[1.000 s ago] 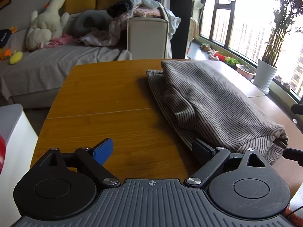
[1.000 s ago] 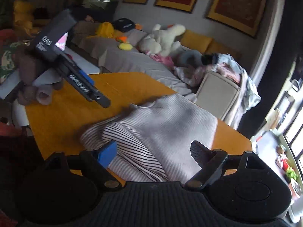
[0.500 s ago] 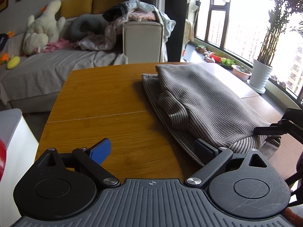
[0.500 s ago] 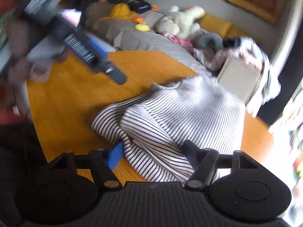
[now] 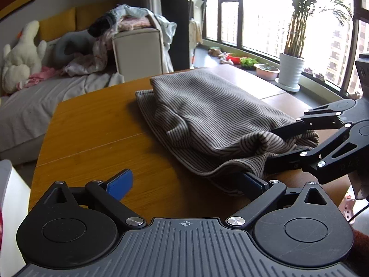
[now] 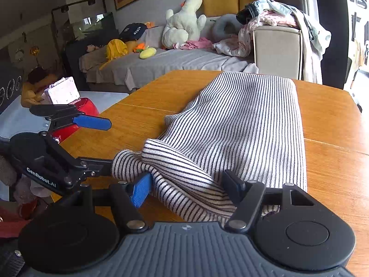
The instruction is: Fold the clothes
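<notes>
I see the striped sweater (image 6: 242, 124) lying folded on the wooden table (image 6: 332, 115), a long bundle running from the near edge toward twelve o'clock in the right wrist view. In the left wrist view the same sweater (image 5: 207, 115) lies from the centre toward one o'clock.

My right gripper (image 6: 189, 187) has its jaws around the near rolled end of the sweater. The blue pad touches the cloth at nine o'clock of the roll and the black finger presses it at three o'clock, so I read it as clamped on the sweater.

My left gripper (image 5: 186, 180) stands wide apart. Its blue pad (image 5: 121, 182) is over bare table at about seven o'clock from the sweater, and its other finger sits under the lifted hem at about five o'clock. The cloth is not squeezed.

In the right wrist view the left gripper (image 6: 96, 143) appears at nine o'clock, one finger going into the roll. Behind the table stands a sofa (image 6: 175, 62) with a white plush duck (image 6: 184, 23).
</notes>
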Demonstrator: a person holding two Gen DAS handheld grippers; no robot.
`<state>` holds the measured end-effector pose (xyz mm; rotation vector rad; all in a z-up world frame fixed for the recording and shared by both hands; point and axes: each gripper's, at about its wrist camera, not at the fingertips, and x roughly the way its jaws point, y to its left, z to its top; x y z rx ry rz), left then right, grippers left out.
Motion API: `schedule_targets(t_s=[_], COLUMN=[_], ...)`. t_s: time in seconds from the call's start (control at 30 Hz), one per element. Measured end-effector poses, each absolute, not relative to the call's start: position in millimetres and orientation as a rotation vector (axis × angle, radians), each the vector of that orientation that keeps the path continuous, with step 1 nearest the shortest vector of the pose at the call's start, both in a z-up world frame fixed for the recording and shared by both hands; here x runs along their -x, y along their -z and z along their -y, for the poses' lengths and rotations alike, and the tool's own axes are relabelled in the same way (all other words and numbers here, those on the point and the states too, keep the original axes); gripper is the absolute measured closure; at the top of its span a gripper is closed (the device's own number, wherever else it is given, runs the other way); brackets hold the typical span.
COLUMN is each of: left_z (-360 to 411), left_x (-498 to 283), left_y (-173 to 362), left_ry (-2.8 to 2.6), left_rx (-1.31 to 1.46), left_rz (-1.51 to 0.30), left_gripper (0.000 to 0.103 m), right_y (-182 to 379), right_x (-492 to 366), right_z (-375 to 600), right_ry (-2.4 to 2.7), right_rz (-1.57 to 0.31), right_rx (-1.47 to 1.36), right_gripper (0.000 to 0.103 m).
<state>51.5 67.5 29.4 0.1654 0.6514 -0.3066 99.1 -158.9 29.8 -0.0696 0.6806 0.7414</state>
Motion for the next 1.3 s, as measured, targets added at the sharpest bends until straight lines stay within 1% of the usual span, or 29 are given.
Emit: schedule_targets(t_s=[0.13, 0.33, 0.43, 0.47, 0.7, 0.9, 0.97, 1.03, 1.13, 1.3], left_z=[-57, -45, -44, -46, -58, -60, -63, -67, -75, -87], left_x=[-53, -60, -64, -65, -75, -75, -73, -71, -69, -61], left_y=[-22, -15, -15, -16, -22, -25, -26, -29, -37, -47], left_ry=[0.311, 0.311, 0.303, 0.297, 0.247, 0.249, 0.244, 0.233, 0.229, 0.233], left_rx=[-0.210, -0.253, -0.241, -0.232, -0.180, -0.172, -0.166, -0.160, -0.146, -0.149], left_rz=[-0.657, -0.661, -0.655, -0.655, -0.660, -0.663, -0.662, -0.655, -0.642, -0.618], left_gripper=[0.002, 0.002, 0.002, 0.002, 0.002, 0.002, 0.002, 0.002, 0.002, 0.001], right_y=[-31, -38, -45, -45, -26, -12, -15, -20, -29, -37], right_x=[-96, -80, -70, -66, -43, -47, -51, -59, -78, -114], right_z=[156, 149, 151, 152, 141, 122, 120, 124, 138, 164], right_ry=[-0.742, -0.752, -0.736, -0.727, -0.691, -0.679, -0.704, -0.724, -0.741, -0.753], right_rz=[-0.664, -0.609, -0.552, -0.527, -0.431, -0.362, -0.387, -0.438, -0.535, -0.664], right_rx=[0.096, 0.227, 0.290, 0.334, 0.605, 0.706, 0.677, 0.597, 0.403, 0.101], right_gripper=[0.035, 0.033, 0.023, 0.021, 0.021, 0.021, 0.033, 0.037, 0.039, 0.040])
